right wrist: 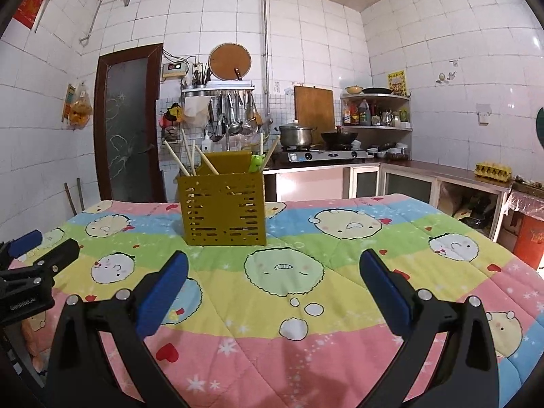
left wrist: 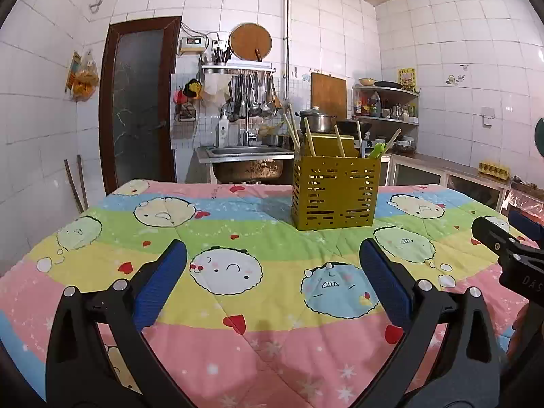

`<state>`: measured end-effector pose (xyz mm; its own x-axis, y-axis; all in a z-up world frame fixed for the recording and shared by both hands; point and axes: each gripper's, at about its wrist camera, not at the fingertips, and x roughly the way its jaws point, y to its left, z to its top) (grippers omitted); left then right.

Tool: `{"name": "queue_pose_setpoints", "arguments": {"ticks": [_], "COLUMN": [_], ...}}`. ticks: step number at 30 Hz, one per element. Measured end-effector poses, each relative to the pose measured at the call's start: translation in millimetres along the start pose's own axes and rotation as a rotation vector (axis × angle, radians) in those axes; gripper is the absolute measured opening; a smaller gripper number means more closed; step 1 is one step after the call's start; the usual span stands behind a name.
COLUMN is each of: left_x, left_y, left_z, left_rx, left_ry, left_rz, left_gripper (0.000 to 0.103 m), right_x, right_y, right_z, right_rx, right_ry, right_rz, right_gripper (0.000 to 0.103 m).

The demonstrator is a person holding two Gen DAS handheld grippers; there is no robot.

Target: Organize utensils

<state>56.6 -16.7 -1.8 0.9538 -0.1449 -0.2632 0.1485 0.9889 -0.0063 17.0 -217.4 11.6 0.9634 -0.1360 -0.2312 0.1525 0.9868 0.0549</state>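
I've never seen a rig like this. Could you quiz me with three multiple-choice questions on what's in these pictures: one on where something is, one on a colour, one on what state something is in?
1. Where does the utensil holder stand?
A. on the quilt-covered table
B. in the sink
C. on the stove

2. What colour are the pads on the tongs?
A. red
B. blue
C. white

3. How are the left tongs and right tongs set?
A. both shut on chopsticks
B. one open, one shut
C. both open and empty

Answers:
1. A: the holder rests on the cartoon quilt, with the sink behind it.
2. B: both views show blue pads on black arms.
3. C: in each view the pads stand wide apart with only quilt between them; the chopsticks are in the holder.
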Motion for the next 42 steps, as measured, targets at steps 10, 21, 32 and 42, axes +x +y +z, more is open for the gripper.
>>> {"name": "queue_pose_setpoints", "arguments": {"ticks": [10,21,32,42], "left_x": [-8,-10,-13,-14], "left_y": [-5,-9,-9,-8], "left_z": [2,1,2,3], "left_rx": [0.026,0.043,0.053,0.050], "left_ry": [-0.038,-0.054,-0.067,-0.064], "left_rz": [-0.014,-0.016,-0.010,-0.010], "left_gripper": [0.098,0.098,0.098,0.098], "right_x": [-4,-6,-5,-5], "right_y": [2,3,2,2], "right_z": [0,0,2,1], "right_rx": [-0.018,-0.022,-0.020,-0.021], "right_ry": [-0.015,-0.017,-0.021,-0.023], "right_rz": [-0.006,-0.014,-0.017,-0.019], "right_gripper": [0.098,0.098,0.098,0.098]}}
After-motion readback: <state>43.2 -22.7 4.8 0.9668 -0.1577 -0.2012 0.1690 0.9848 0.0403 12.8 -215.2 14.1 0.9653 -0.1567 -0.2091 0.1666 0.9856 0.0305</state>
